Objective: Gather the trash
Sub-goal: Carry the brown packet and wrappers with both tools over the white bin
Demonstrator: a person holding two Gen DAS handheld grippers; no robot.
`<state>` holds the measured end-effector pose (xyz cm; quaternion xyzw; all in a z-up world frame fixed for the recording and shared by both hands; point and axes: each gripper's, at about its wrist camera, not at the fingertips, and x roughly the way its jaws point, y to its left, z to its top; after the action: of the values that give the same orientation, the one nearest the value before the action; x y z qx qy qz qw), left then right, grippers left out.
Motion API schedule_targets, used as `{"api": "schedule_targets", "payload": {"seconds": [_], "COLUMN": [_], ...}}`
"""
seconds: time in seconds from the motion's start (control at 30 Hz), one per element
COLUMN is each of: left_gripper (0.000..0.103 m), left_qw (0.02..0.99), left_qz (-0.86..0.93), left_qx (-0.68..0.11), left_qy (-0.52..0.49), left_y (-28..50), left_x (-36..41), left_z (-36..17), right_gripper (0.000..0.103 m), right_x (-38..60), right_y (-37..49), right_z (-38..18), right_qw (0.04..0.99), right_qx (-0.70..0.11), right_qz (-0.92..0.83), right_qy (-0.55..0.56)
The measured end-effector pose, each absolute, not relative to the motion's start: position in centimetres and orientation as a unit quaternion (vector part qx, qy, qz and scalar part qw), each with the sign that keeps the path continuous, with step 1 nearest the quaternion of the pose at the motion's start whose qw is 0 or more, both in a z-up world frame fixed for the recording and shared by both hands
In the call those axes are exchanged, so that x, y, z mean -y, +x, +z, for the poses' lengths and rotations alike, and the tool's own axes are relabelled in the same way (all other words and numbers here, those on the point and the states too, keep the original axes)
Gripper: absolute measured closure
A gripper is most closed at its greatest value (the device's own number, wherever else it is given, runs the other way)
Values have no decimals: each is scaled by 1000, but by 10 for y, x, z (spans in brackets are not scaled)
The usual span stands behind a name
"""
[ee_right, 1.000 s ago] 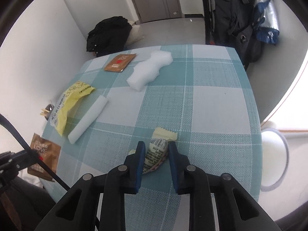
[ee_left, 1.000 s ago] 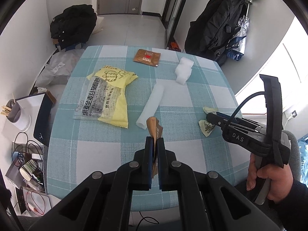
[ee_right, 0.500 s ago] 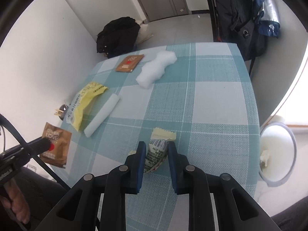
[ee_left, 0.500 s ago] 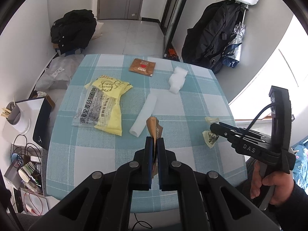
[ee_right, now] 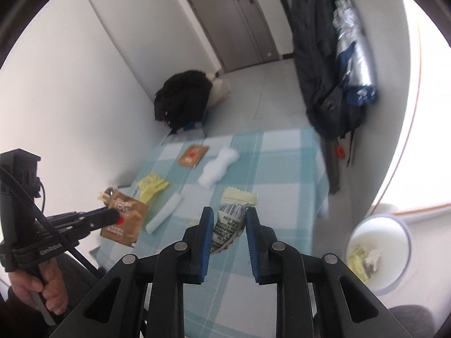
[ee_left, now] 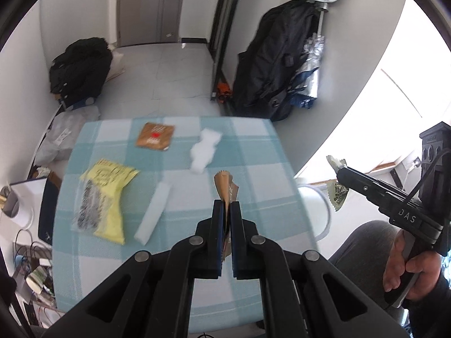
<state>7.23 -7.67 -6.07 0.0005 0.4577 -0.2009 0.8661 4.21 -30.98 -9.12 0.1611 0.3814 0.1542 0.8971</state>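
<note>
Here two grippers are up above the table (ee_left: 180, 256), each clamped on one wrapper: the left gripper (ee_left: 227, 208) pinches a brown sachet (ee_left: 225, 188) edge-on, and the right gripper (ee_right: 228, 219) squeezes a printed wrapper (ee_right: 229, 225). Four pieces of trash lie on the checked cloth: a second brown sachet (ee_left: 154, 140) at the far end, one foam lump (ee_left: 204, 150) just right of it, one yellow bag (ee_left: 105, 194) on the left, one white strip (ee_left: 153, 214) between. One bin (ee_right: 379, 249) stands on the floor off the table's right side, with scraps inside.

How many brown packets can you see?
2. One brown packet lies flat at the far end of the table; the other packet is clamped in the left gripper. None seems hidden.
</note>
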Motion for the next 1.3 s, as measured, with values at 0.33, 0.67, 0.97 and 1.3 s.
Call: {"api": "schedule_targets", "payload": {"seconds": [0.33,0.67,0.97,1.3], "left_gripper": [102,102,102,102], "left_qw": [851,813,762,708], "left_qz": [-274,-328,-353,-348], "left_qx": [-448,-478,-534,-602], "left_qy": [28,53,95,122], "left_y": [95,116,134,147], "left_x": [184,282,347,384], "left_z": [-50,-76,-142,-215], "right_gripper": [81,81,81,81], "right_x": [420,525,572,589], "right_y": [34,24,25,36], "right_z": [-64,-93,-157,-235], "right_qw": [916,903,873,835], "right_qx": [-348,-368,-405,-458], "right_qz": [84,5,-33,-33], "right_qy": [180,222,270,304]}}
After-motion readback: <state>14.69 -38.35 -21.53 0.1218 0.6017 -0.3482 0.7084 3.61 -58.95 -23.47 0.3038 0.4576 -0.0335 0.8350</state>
